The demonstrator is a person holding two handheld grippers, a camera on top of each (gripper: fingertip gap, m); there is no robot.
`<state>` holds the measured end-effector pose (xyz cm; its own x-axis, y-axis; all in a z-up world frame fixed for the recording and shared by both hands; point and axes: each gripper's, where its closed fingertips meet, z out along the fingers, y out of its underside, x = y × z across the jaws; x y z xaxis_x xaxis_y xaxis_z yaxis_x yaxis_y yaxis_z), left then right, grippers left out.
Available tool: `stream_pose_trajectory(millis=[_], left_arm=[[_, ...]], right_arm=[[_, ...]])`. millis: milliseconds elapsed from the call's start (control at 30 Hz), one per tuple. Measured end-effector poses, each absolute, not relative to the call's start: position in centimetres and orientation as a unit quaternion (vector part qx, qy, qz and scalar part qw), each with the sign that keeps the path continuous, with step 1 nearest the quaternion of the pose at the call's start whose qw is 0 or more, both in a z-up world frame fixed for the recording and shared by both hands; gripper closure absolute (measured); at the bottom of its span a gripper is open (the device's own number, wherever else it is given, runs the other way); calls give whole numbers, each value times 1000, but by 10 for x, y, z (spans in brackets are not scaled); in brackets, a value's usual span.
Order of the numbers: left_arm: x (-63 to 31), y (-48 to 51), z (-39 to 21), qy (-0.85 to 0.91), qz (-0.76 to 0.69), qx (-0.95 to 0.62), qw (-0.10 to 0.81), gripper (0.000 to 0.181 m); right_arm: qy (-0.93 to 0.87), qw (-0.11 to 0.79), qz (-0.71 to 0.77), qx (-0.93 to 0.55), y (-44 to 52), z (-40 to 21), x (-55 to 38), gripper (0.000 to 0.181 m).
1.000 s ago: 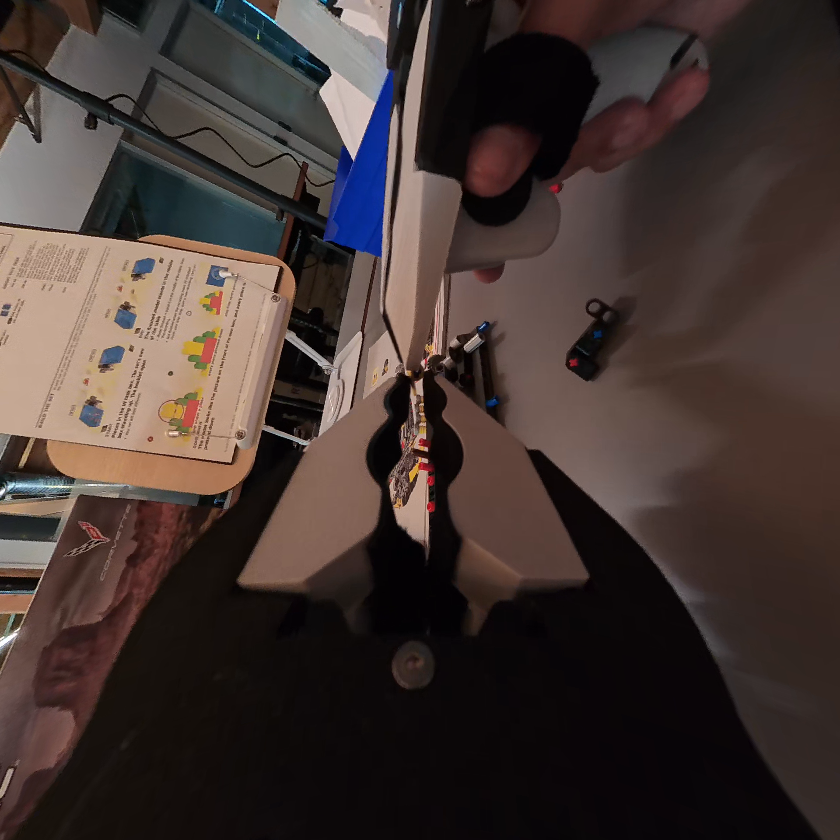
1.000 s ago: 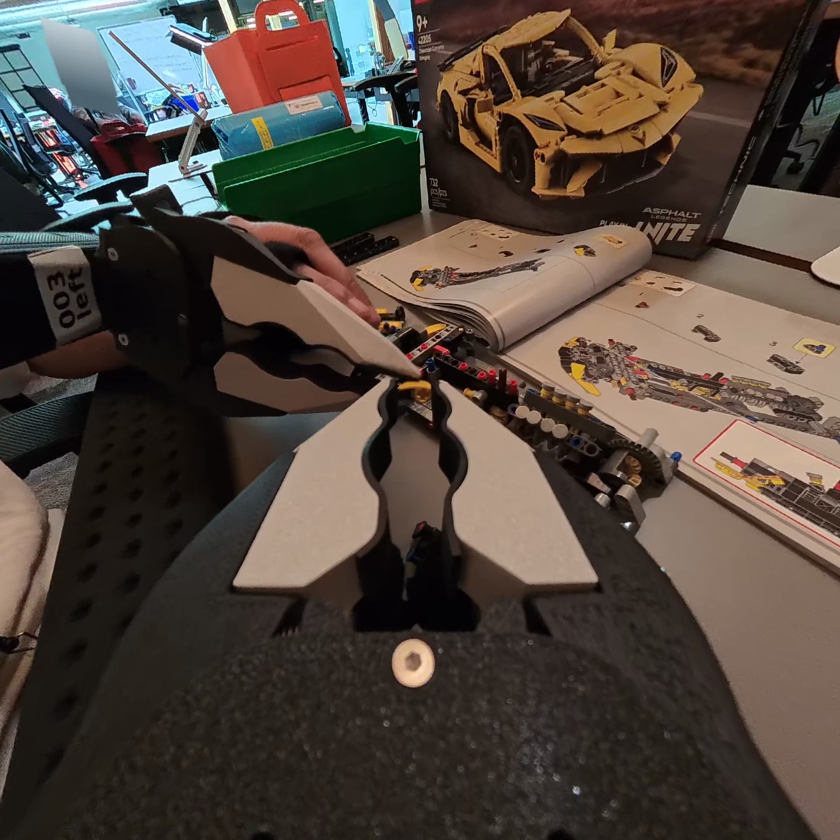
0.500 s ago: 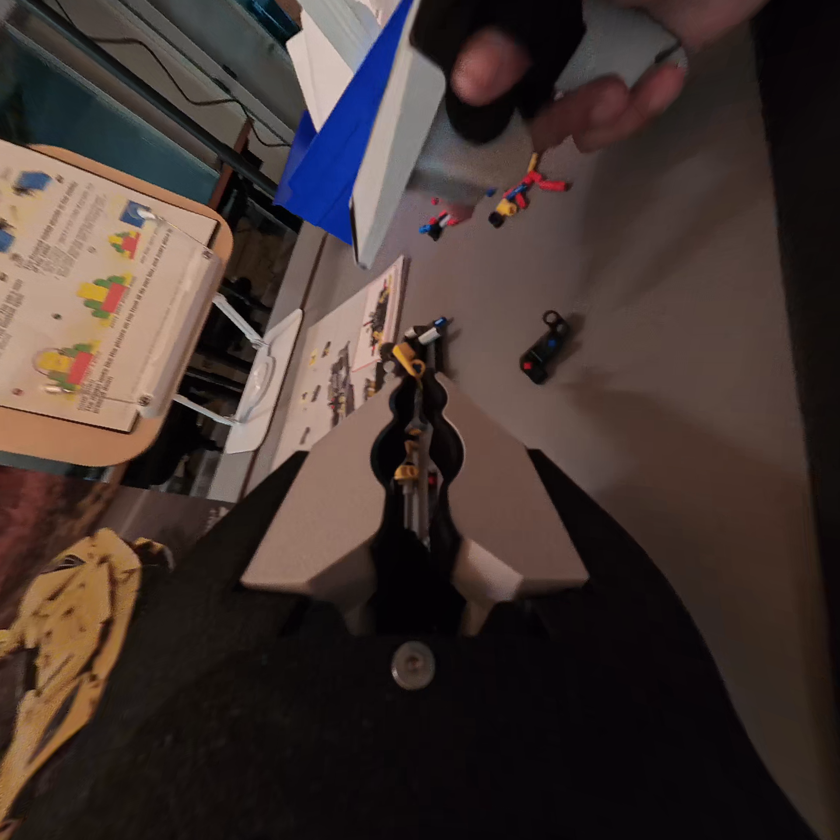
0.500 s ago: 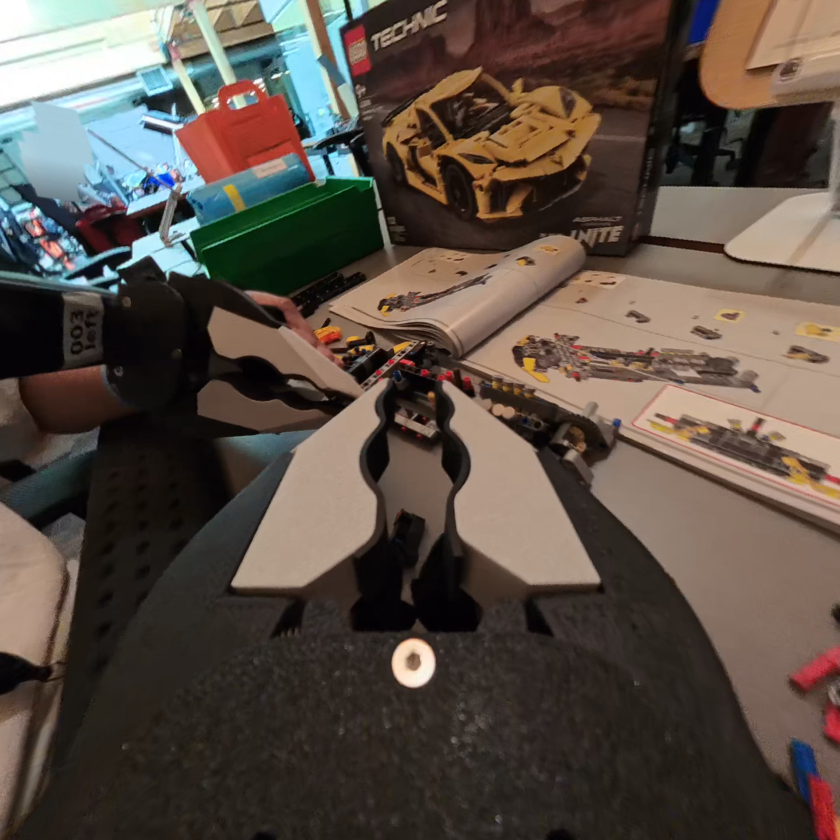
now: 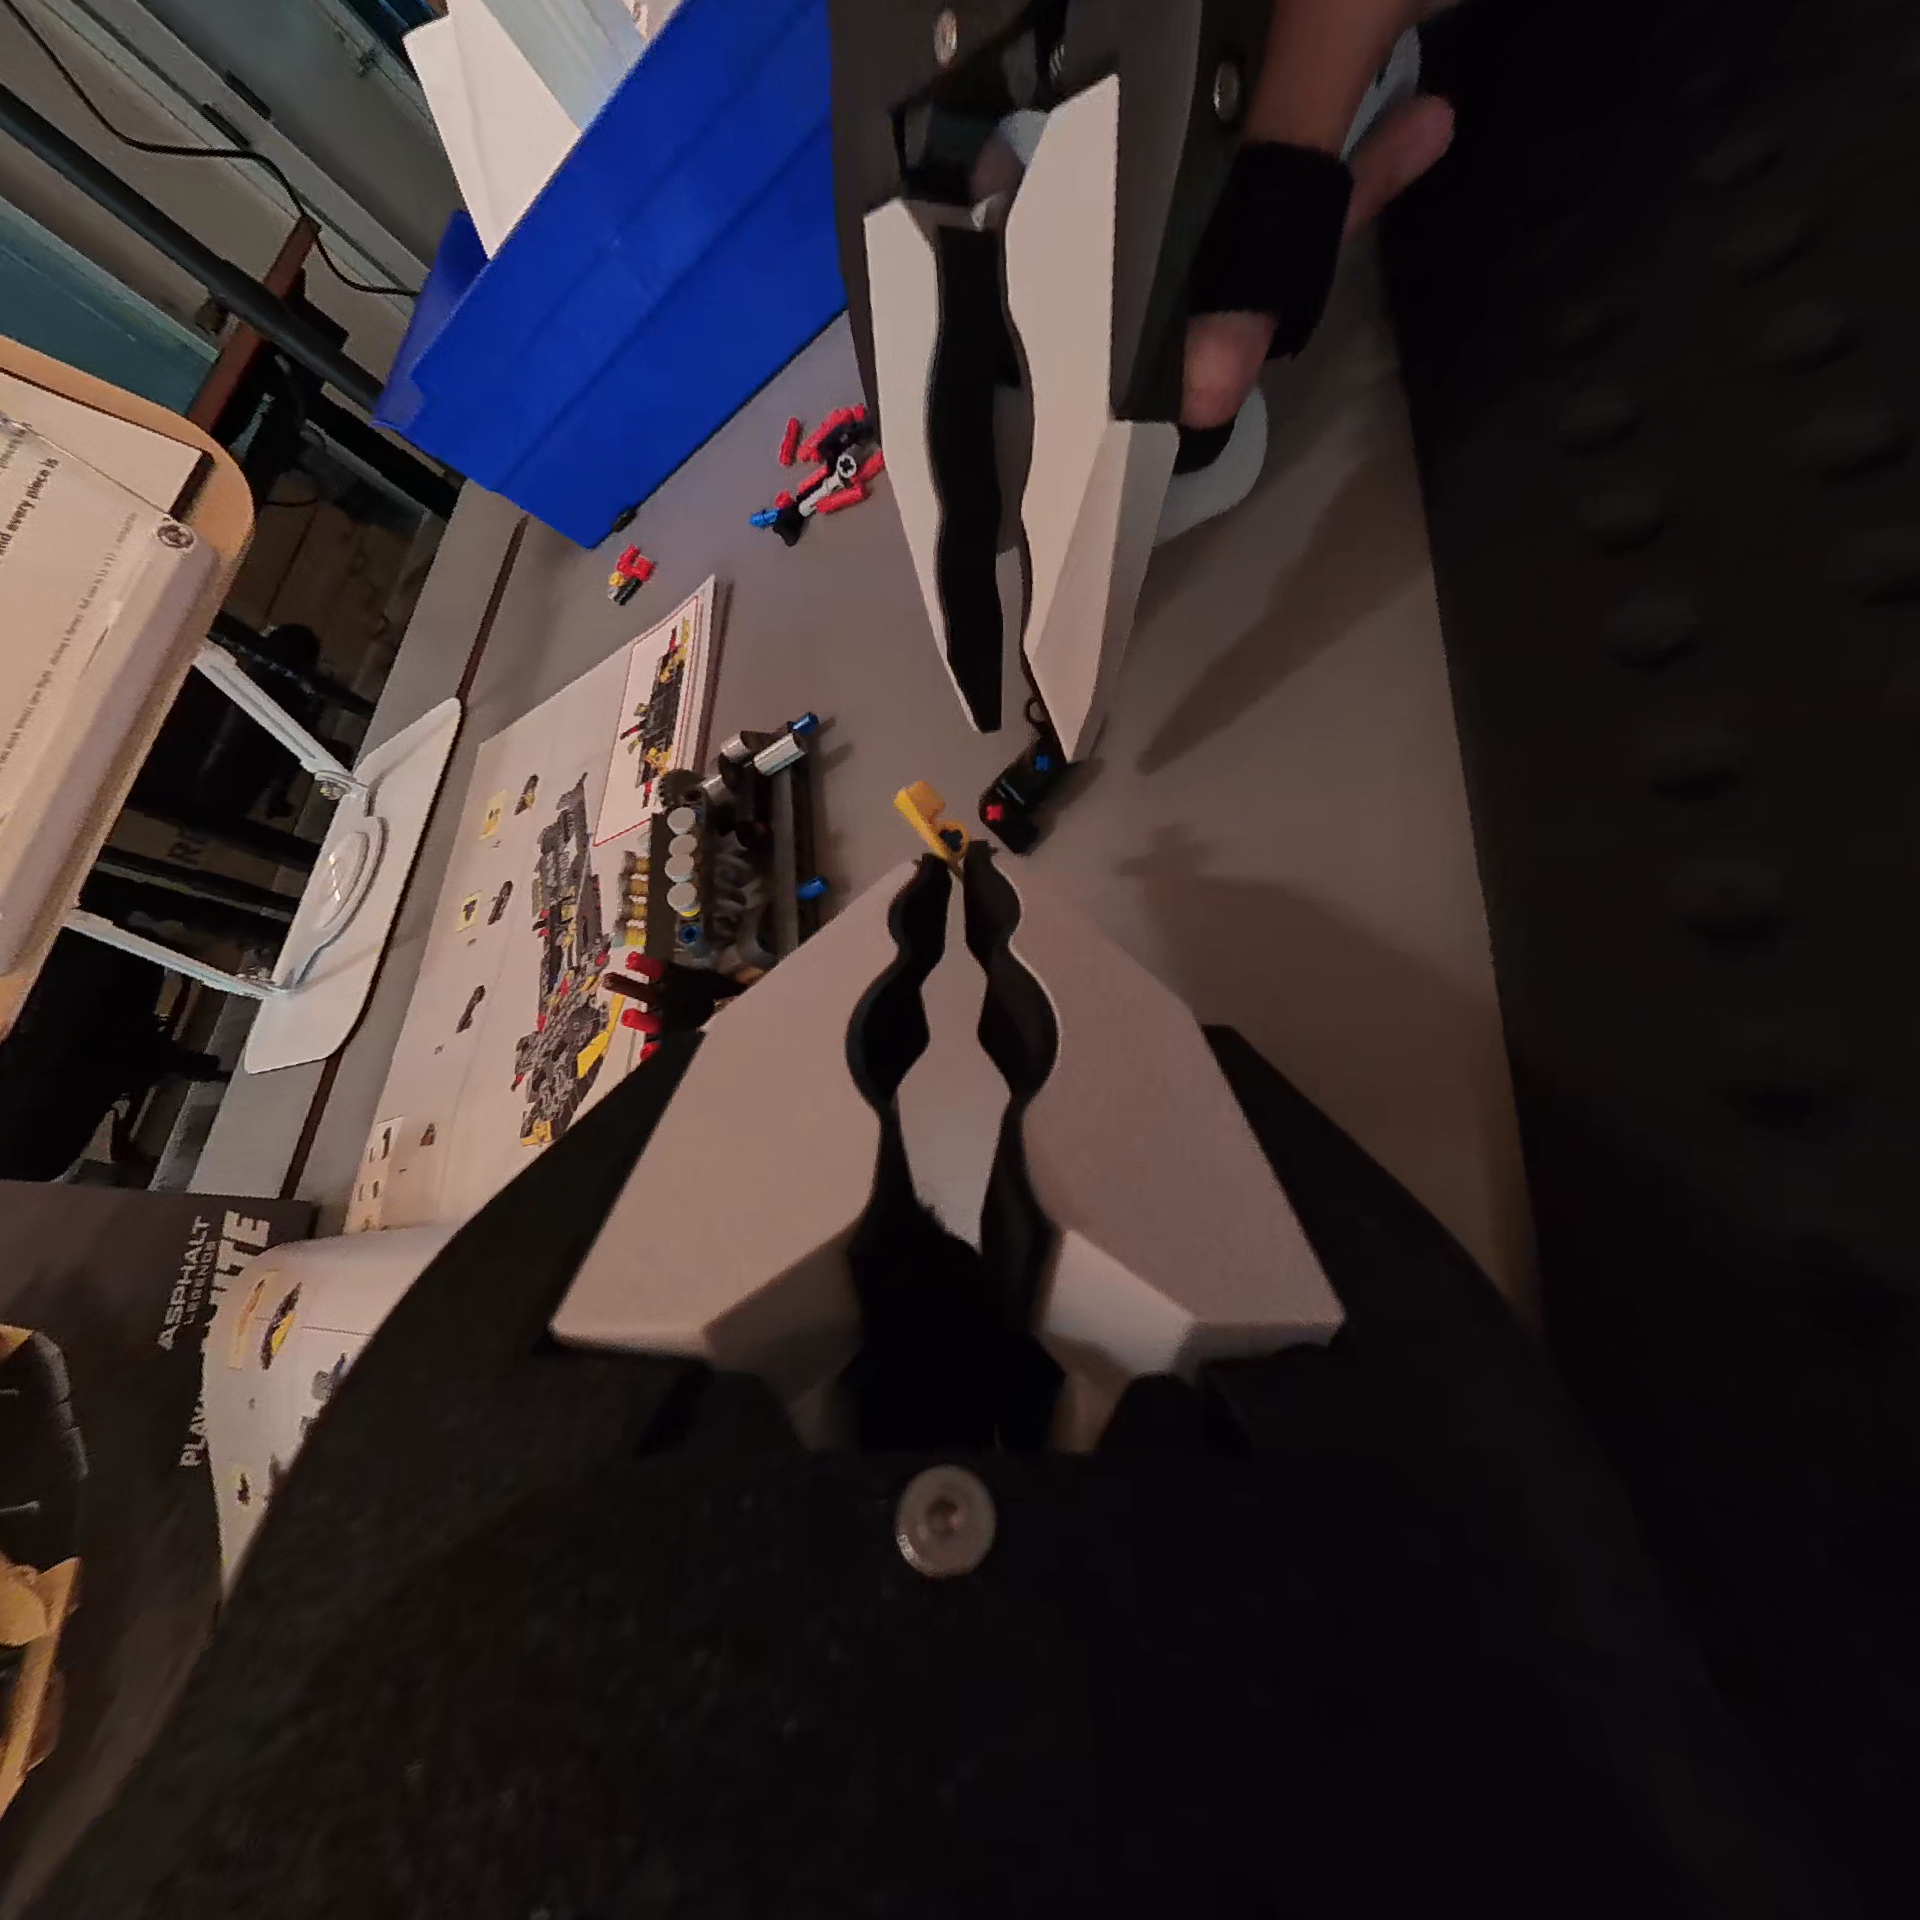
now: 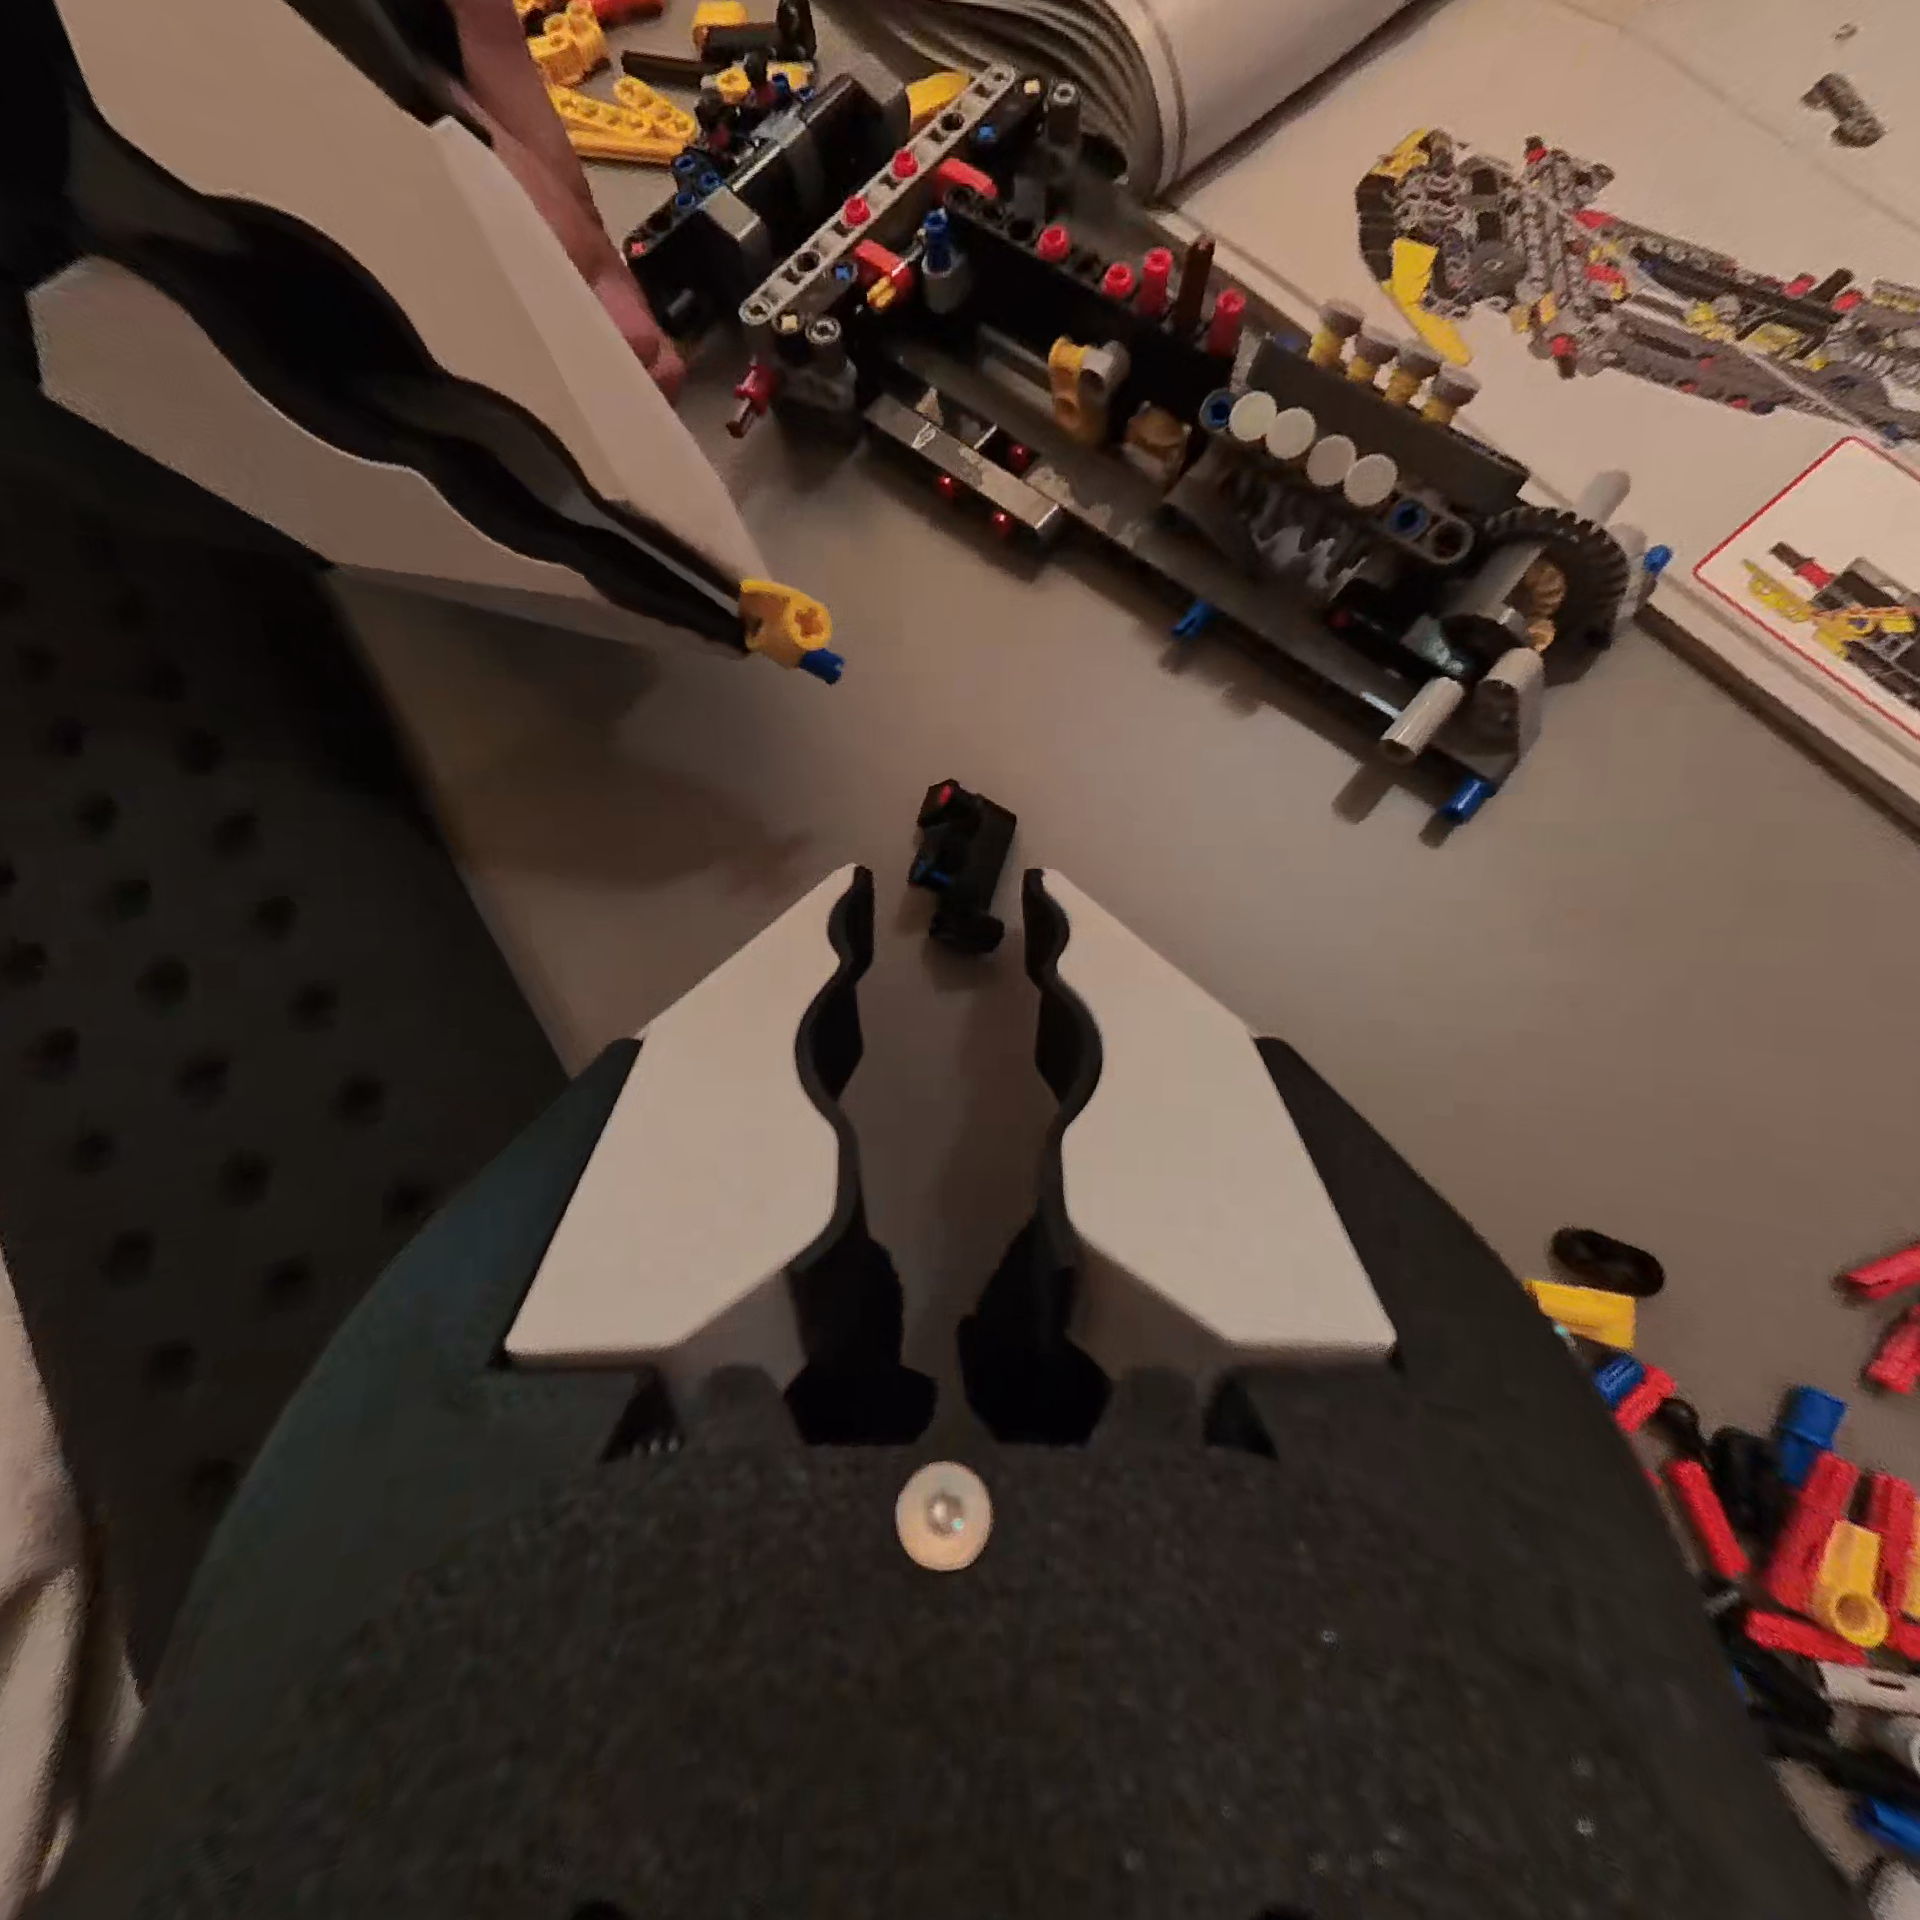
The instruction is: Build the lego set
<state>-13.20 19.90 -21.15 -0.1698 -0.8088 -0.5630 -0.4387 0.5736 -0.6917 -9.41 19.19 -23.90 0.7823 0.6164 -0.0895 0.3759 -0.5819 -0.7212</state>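
Since a second ago your two grippers have drawn apart from the chassis: both were nosed in at the build together, and now your right gripper (image 6: 940, 883) points down at bare table (image 6: 1195, 935) with its jaws standing apart, nothing between them. Just off its fingertips lies a small black piece (image 6: 961, 868) carrying red and blue pins, resting flat on the table and touching neither finger as far as the right wrist view shows. Your left gripper (image 5: 956, 862) is pinched on a small yellow connector (image 5: 932, 821) with a blue pin through it; the same grip shows in the right wrist view, where the connector (image 6: 784, 623) juts from the fingertips above the table (clear of the surface, judging by the shadow beneath). Beyond both tools the half-built chassis (image 6: 1195, 416) lies lengthwise on the table, black and grey beams studded with red pegs, a row of pale round discs and a dark gear at its nearer end. It sits just beside the open instruction booklet (image 6: 1662, 156), which shows the yellow car's frame. Loose red, blue and yellow parts (image 6: 1808, 1538) are heaped at the lower right, and more yellow pieces (image 6: 623, 104) lie behind the chassis. In the left wrist view a blue bin (image 5: 623, 312) stands at the table's far edge.
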Motion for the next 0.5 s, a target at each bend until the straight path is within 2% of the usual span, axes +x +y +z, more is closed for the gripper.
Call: stream_pose_trajectory(millis=[500], left_arm=[[-134, 211, -217, 748, -154, -420, 490, 179]], right_arm=[[-358, 397, 54, -843, 193, -242, -98, 153]])
